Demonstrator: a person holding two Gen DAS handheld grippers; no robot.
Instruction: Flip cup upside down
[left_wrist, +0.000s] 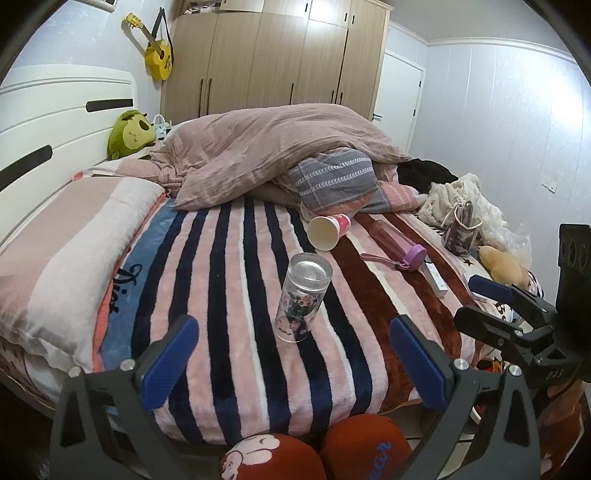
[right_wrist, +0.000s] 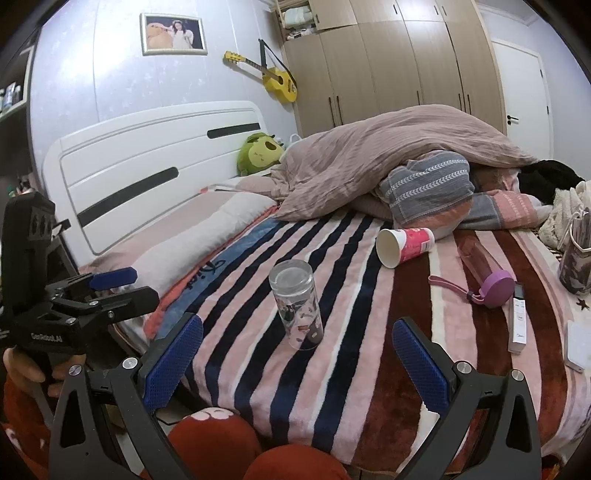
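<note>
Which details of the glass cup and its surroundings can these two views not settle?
- Glass cup: which end is open; both views, transparent glass.
- White remote: label too small, right wrist view.
- Items under the duvet: covered, both views.

A clear glass cup stands on a striped blanket, between the left gripper's wide-apart blue fingers.

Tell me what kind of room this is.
Almost certainly a home bedroom: a bed with a striped blanket and white headboard, a rumpled duvet, and a wooden wardrobe along the wall.
</note>
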